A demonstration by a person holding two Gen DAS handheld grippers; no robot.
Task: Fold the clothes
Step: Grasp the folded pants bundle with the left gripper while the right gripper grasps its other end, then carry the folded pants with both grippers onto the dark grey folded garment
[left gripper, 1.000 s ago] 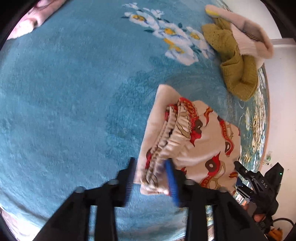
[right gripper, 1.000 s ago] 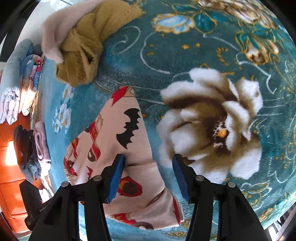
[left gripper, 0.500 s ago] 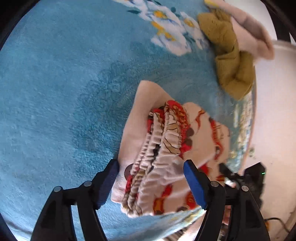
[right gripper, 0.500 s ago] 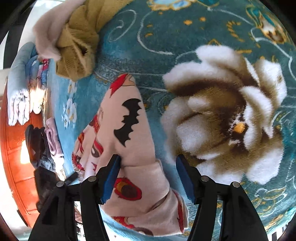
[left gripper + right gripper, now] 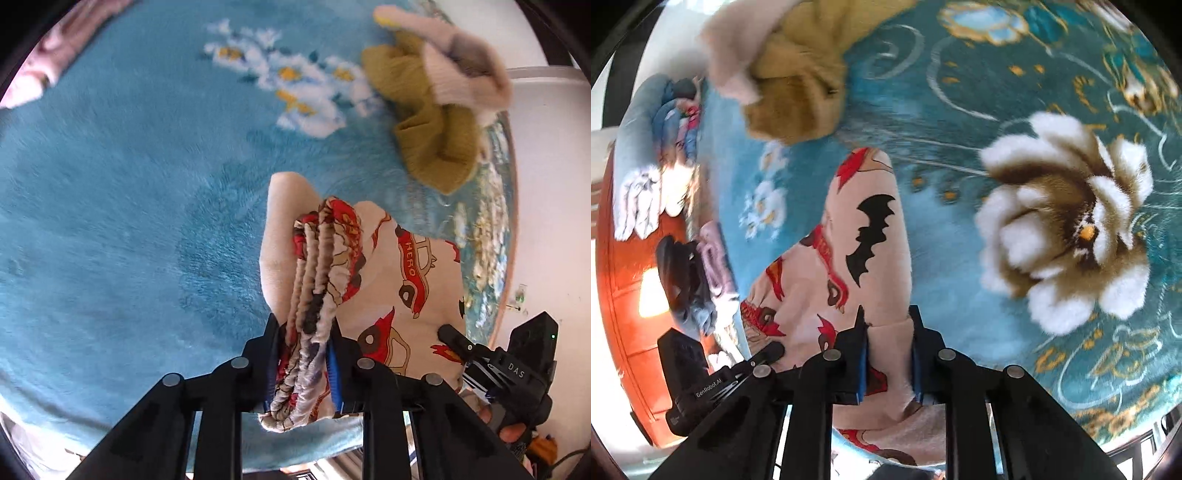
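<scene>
Item: printed trousers (image 5: 399, 280), lying on the blue rug (image 5: 129, 221). My left hand-held gripper (image 5: 302, 363) clamps the gathered waistband (image 5: 317, 273); my right hand-held gripper (image 5: 888, 360) pinches a leg cuff (image 5: 890, 332). Step, I judge: both ends gripped for a fold. Next calls for lifting them together, evenly.

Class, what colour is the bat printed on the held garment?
Black, on the pale pink cartoon-print garment; clearest in the right wrist view.

Both wrist cameras look steeply down at close range onto the blue carpet (image 5: 110, 221), from opposite ends of the shared printed trousers (image 5: 388, 288) (image 5: 864, 240).
</scene>
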